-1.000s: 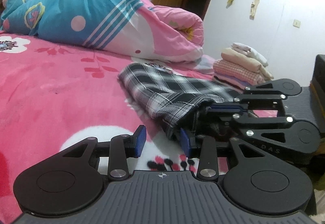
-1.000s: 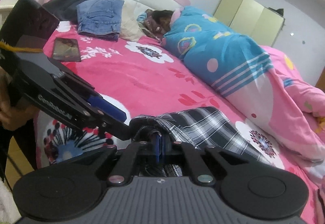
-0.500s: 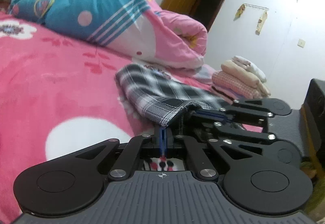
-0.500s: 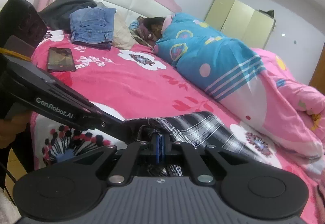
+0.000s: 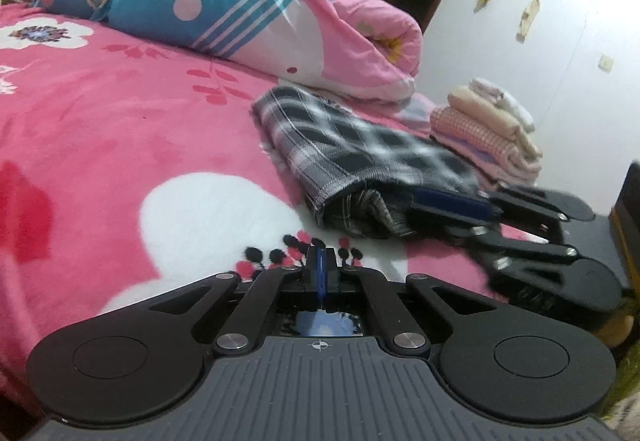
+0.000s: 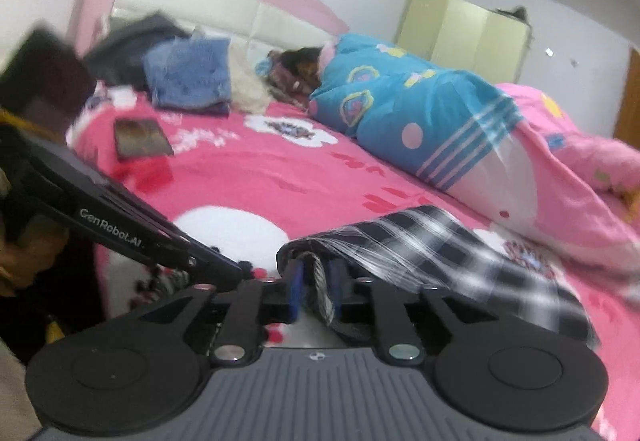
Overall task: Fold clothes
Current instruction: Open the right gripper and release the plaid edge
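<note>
Lying on bed (image 5: 120,129): plaid cloth (image 5: 352,145) | left gripper (image 5: 320,273): together, empty | right gripper (image 6: 314,291): apart, cloth edge between fingers

Each gripper is matte black plastic on a grey ribbed housing with a small crosshair mark at its front edge. The left gripper (image 5: 320,275) has 2 round black discs at its sides, 4 linkage bars with silver screws at their pivots, and blue pads on its fingers. The right gripper (image 6: 314,291) is built alike, with blue pads (image 6: 296,291) and 2 silver screws near the housing. White "GenRobot.AI" lettering runs along the left gripper's side.
</note>
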`<state>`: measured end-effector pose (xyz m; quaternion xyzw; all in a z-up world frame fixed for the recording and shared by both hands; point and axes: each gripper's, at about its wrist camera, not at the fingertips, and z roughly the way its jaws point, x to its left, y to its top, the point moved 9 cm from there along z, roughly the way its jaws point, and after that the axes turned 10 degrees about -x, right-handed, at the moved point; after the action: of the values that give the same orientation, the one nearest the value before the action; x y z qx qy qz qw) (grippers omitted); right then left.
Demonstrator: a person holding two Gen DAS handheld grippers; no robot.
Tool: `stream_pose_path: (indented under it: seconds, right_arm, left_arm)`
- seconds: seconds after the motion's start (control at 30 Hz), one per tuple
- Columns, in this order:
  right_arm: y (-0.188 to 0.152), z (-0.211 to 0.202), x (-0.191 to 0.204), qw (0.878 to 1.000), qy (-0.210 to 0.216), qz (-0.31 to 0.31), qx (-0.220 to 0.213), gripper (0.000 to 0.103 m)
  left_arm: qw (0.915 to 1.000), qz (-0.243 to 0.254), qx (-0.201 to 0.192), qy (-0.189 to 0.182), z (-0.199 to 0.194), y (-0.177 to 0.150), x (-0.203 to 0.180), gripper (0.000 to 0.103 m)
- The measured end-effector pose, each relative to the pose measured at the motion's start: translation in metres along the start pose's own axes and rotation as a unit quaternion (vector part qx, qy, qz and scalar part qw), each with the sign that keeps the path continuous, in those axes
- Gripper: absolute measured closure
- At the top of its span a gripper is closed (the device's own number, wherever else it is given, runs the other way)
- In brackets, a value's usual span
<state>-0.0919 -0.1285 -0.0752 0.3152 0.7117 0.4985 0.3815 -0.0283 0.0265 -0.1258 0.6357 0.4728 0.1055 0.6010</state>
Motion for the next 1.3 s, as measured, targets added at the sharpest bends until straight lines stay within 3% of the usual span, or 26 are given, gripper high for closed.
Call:
stream_pose_path:
  seconds: [0.13, 0.23, 0.37, 0.5, 0.57, 0.7, 0.83, 0.97, 1.2, 1.27, 1.3]
  right_arm:
    - [0.013, -0.011, -0.048, 0.994, -0.056, 0.096, -0.02, 0.083]
    - [0.003, -0.001, -0.07, 0.986, -0.075, 0.148, -0.011, 0.083]
    - [-0.029, 0.0, -0.055, 0.984, -0.042, 0.172, 0.03, 0.083]
    - [-0.031, -0.029, -0.056, 0.98, -0.032, 0.196, 0.019, 0.083]
    - [-0.029, -0.045, -0.077, 0.974, -0.061, 0.219, 0.002, 0.083]
    - [-0.031, -0.061, -0.116, 0.962, -0.116, 0.247, -0.021, 0.083]
    - [-0.068, -0.057, -0.128, 0.955, -0.147, 0.256, 0.033, 0.083]
    - [-0.063, -0.074, -0.129, 0.957, -0.168, 0.235, 0.034, 0.083]
    - [0.0, -0.076, -0.156, 0.962, -0.19, 0.187, -0.057, 0.083]
    - [0.012, -0.069, -0.158, 0.961, -0.202, 0.168, -0.081, 0.087]
    - [0.017, -0.066, -0.158, 0.961, -0.206, 0.159, -0.095, 0.093]
  left_arm:
    - [0.9995, -0.006, -0.029, -0.007, -0.002, 0.02, -0.002, 0.103]
    - [0.9991, 0.0, -0.039, -0.014, 0.014, 0.032, -0.013, 0.102]
    - [0.9983, 0.008, -0.052, -0.023, 0.035, 0.049, -0.027, 0.101]
    - [0.9988, 0.045, -0.01, -0.015, 0.064, 0.037, -0.036, 0.1]
    - [0.9984, 0.055, 0.014, -0.005, 0.073, 0.025, -0.035, 0.1]
    - [0.9989, 0.041, 0.025, 0.0, 0.073, 0.018, -0.028, 0.1]
    - [0.9988, 0.034, 0.035, 0.002, 0.069, 0.015, -0.024, 0.1]
    - [0.9994, 0.025, 0.025, 0.007, 0.065, 0.02, -0.024, 0.099]
    - [0.9999, 0.003, -0.003, 0.017, 0.056, 0.031, -0.023, 0.098]
    - [0.9997, -0.003, -0.011, 0.02, 0.054, 0.035, -0.023, 0.098]
    - [0.9997, -0.006, -0.015, 0.021, 0.053, 0.036, -0.023, 0.098]
